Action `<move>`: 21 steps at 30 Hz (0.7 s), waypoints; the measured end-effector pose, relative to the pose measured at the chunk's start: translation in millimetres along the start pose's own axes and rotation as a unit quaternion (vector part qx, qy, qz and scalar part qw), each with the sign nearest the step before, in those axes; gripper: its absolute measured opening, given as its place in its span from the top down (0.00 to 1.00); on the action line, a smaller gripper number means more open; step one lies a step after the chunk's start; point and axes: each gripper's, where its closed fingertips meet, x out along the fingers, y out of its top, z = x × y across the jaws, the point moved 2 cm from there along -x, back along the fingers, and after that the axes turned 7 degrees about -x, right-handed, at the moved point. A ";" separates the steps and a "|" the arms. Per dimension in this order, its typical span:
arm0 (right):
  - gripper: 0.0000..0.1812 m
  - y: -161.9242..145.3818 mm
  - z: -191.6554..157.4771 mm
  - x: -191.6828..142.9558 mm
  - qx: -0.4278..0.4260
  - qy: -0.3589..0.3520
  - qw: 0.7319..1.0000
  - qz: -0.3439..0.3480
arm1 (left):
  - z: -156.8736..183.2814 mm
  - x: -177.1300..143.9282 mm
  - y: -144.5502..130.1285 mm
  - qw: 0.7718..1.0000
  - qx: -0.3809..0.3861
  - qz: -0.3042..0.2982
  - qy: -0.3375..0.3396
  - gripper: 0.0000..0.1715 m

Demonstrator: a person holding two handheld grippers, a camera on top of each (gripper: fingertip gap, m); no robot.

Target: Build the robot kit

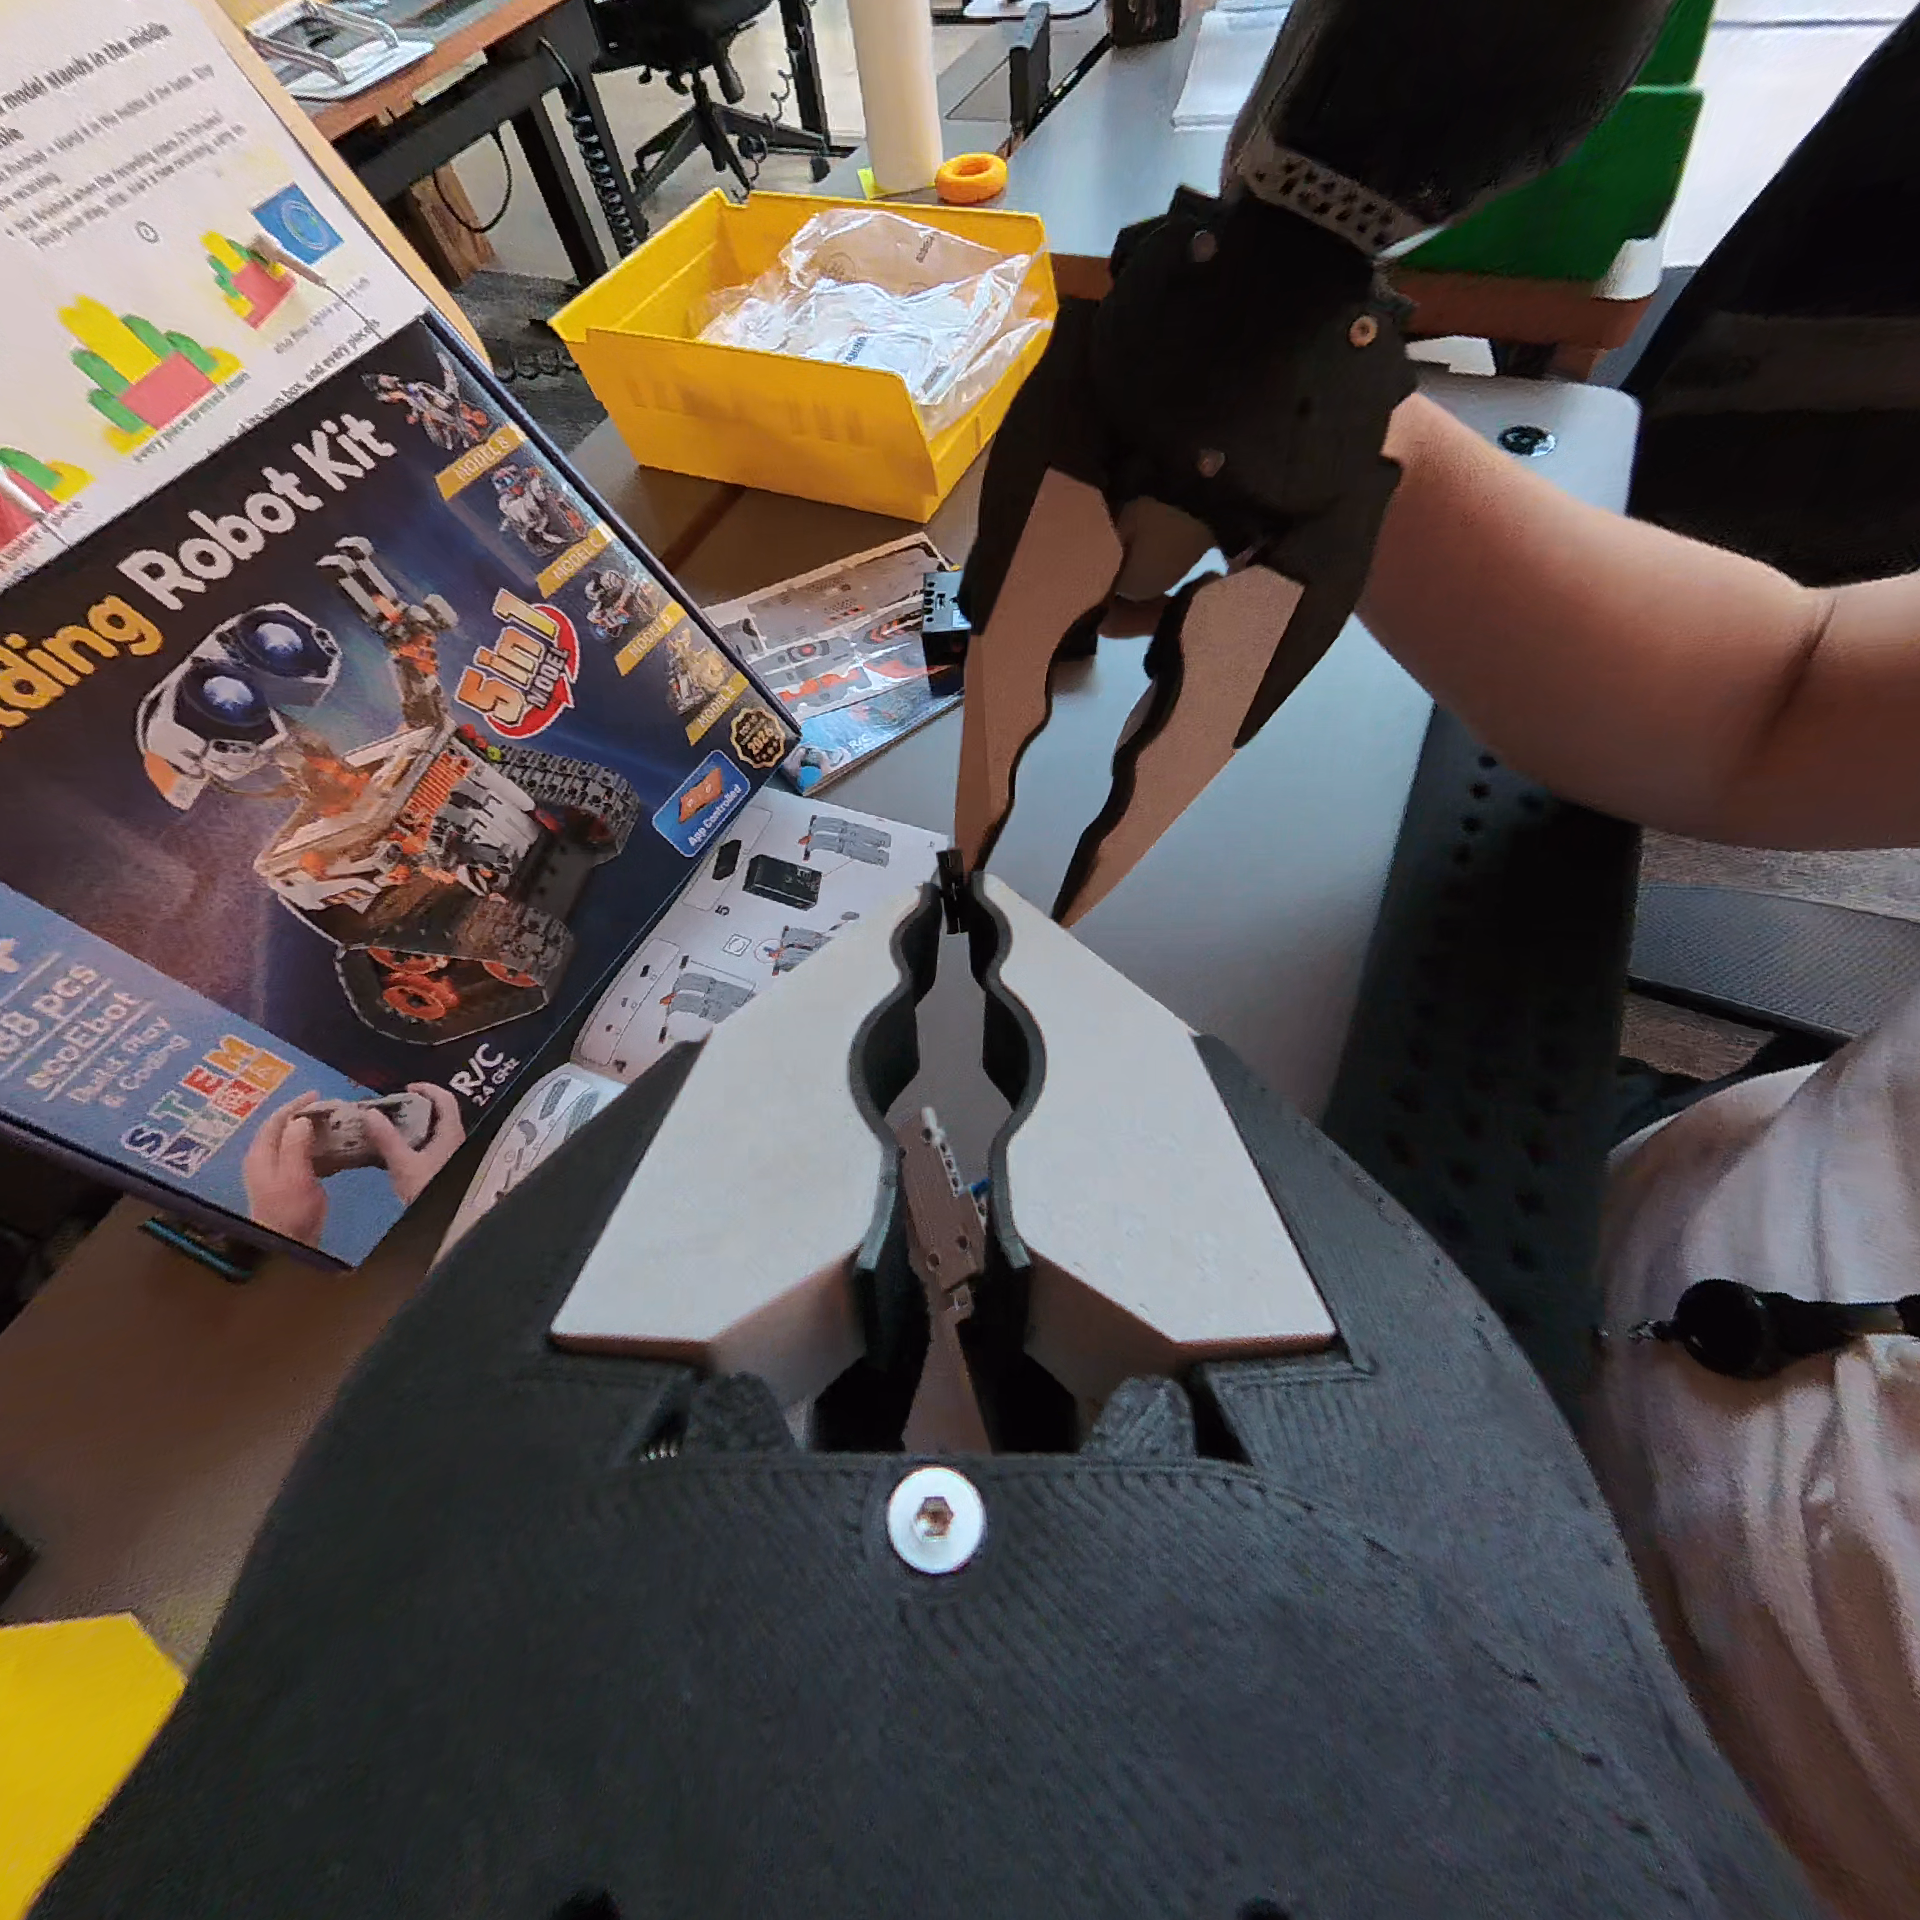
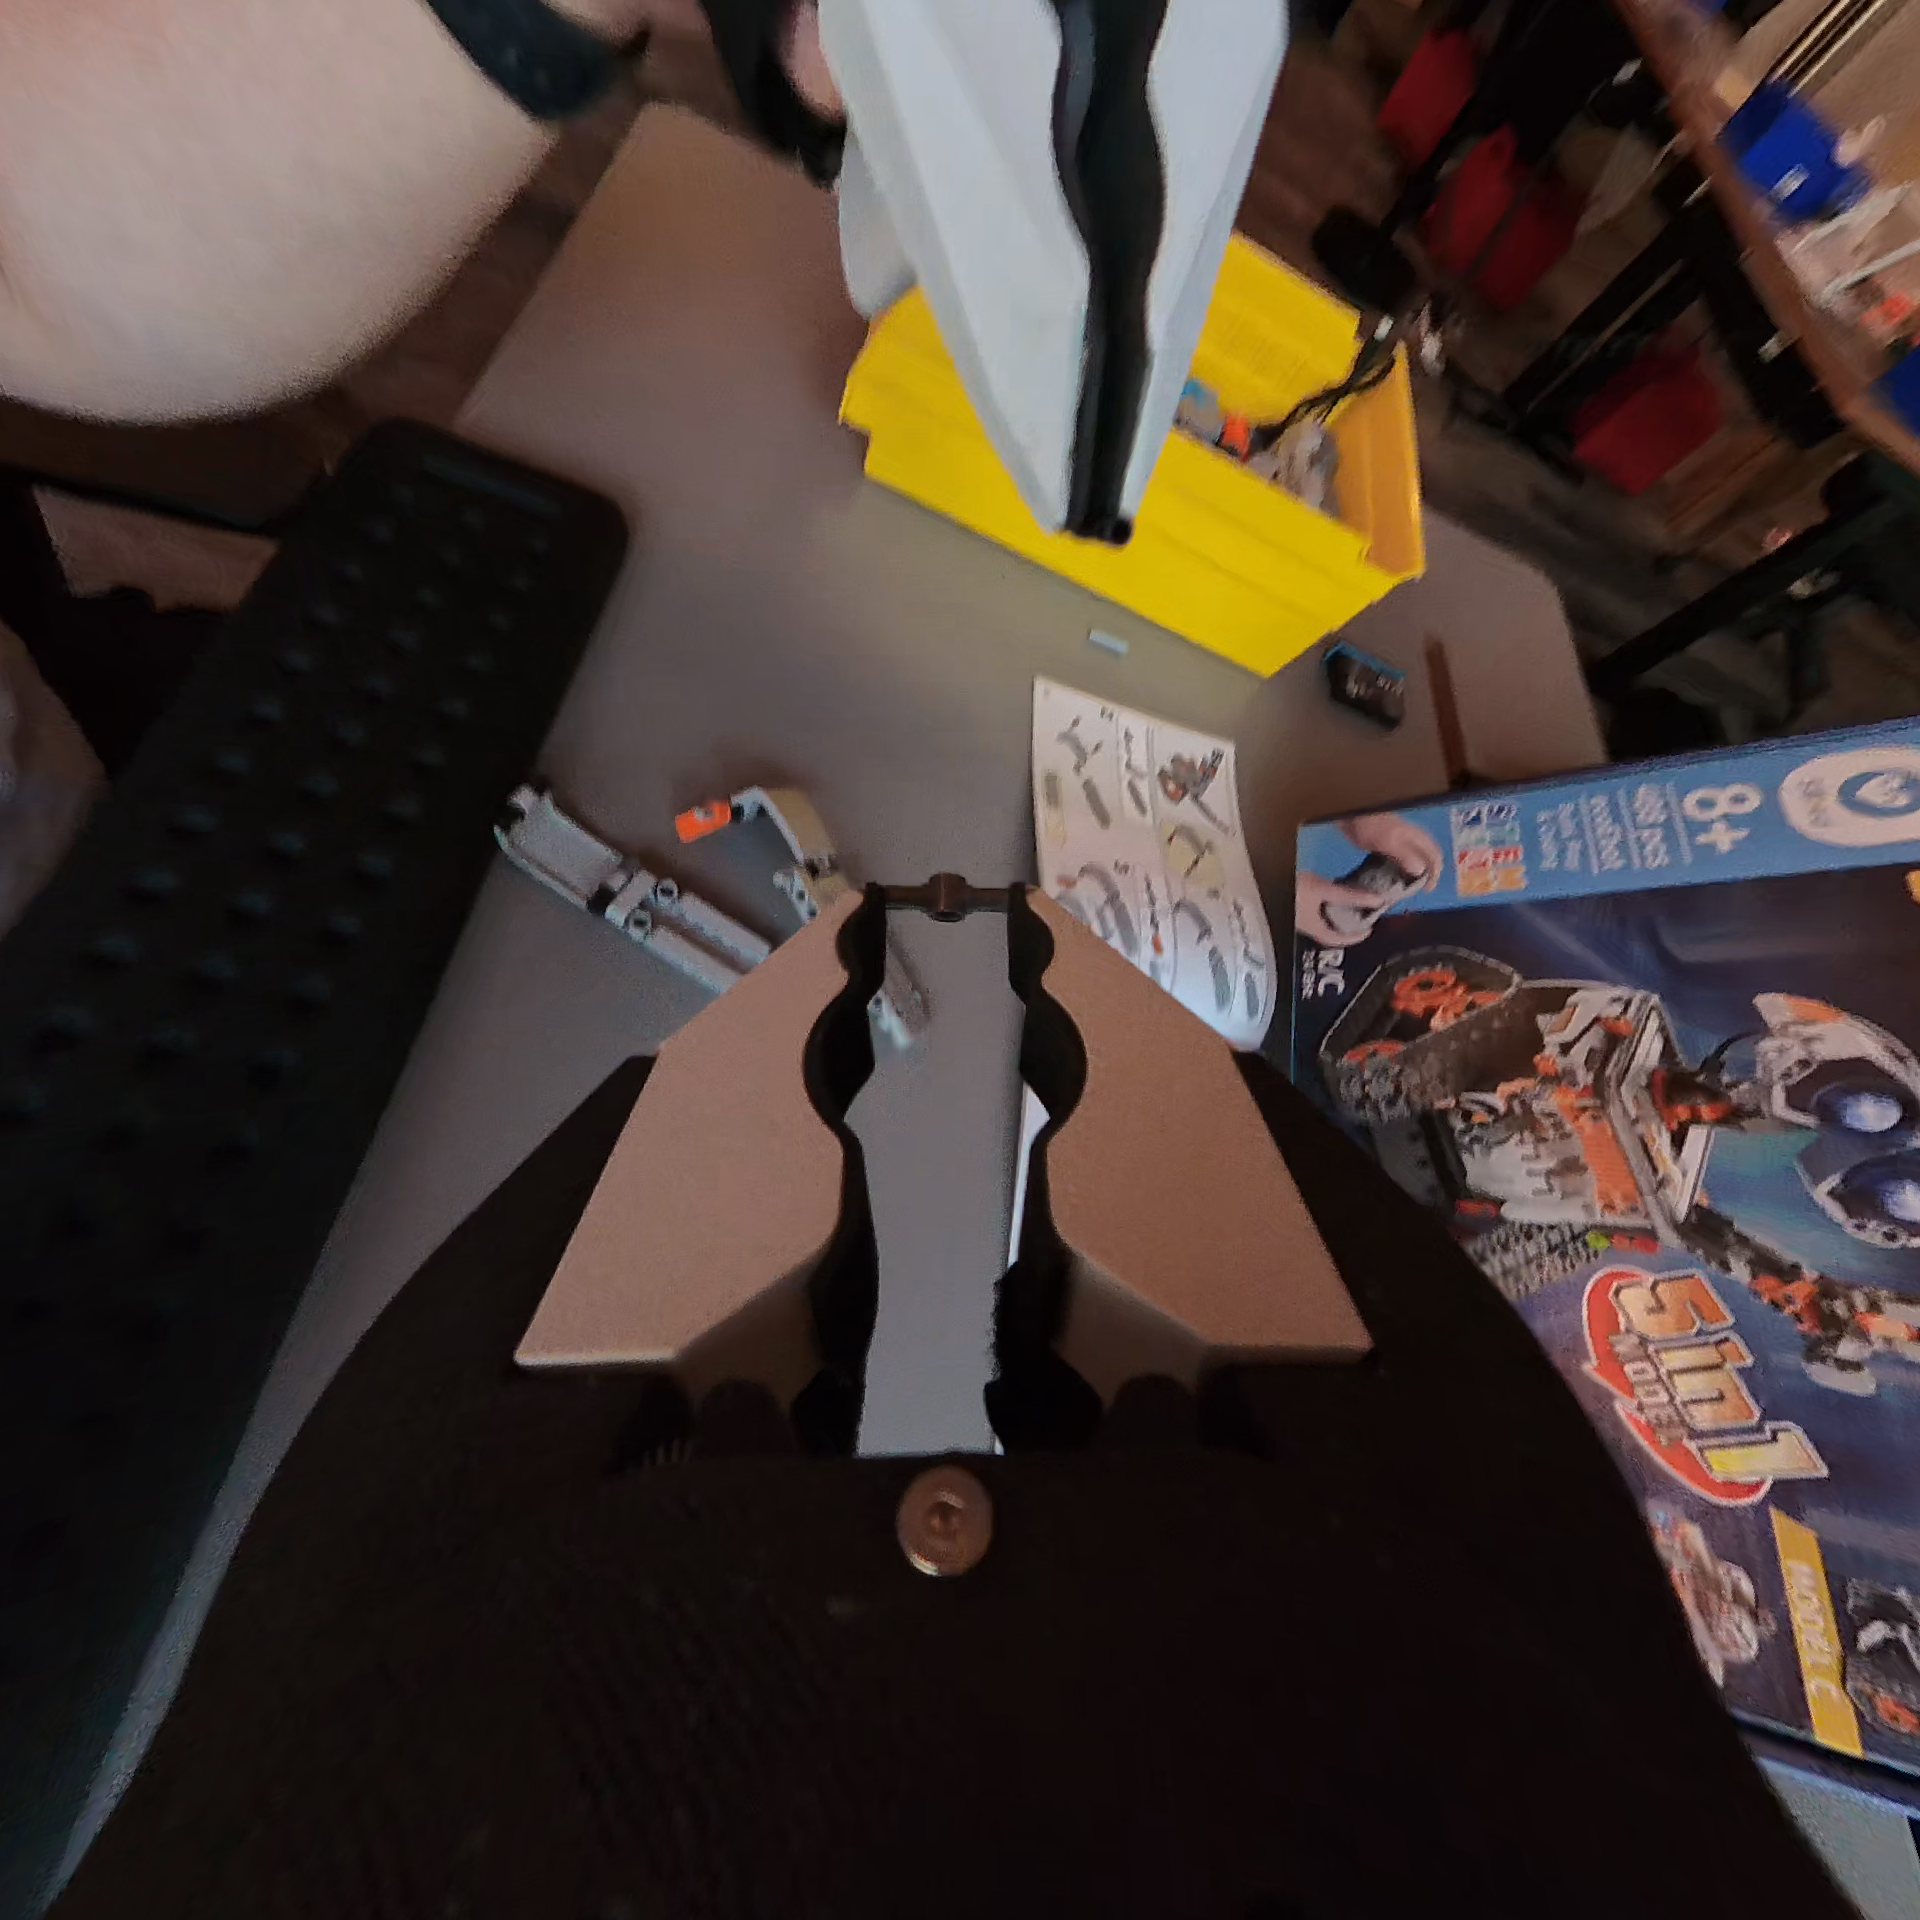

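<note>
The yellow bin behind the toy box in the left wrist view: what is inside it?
Inside the yellow bin lie crumpled clear plastic bags. Whatever is under them is covered.

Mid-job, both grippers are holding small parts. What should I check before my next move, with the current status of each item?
1. Left gripper grip on black pin: ok, pinched at the fingertips.
2. Right gripper grip on dark rod: ok, it spans both fingertips.
3. Clearance between the two grippers: cannot tell; their tips look very close in the left wrist view.
4. Grey frame: ok, lying free on the table, left of the right gripper's fingers.
5. Instruction sheet: ok, open beside the box.
</note>
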 end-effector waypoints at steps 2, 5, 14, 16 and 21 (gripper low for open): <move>0.88 -18.8 -0.1 0.2 0.006 0.020 1.000 -0.022 | -1.7 7.6 -1.5 1.000 -0.012 0.004 -0.016 0.98; 0.88 -26.3 4.2 0.0 -0.002 0.035 0.999 0.006 | -9.8 18.5 -7.8 0.999 -0.030 0.004 -0.027 0.98; 0.88 31.9 43.9 -54.6 -0.031 -0.026 0.978 0.203 | -6.6 32.4 43.4 0.996 0.036 0.050 -0.064 0.98; 0.88 36.4 49.9 -67.9 -0.016 -0.034 0.969 0.242 | -1.2 35.7 50.2 0.994 0.045 0.049 -0.085 0.98; 0.88 25.5 55.5 -74.6 -0.016 -0.065 0.977 0.201 | -0.8 47.4 50.9 0.993 0.071 0.034 -0.084 0.98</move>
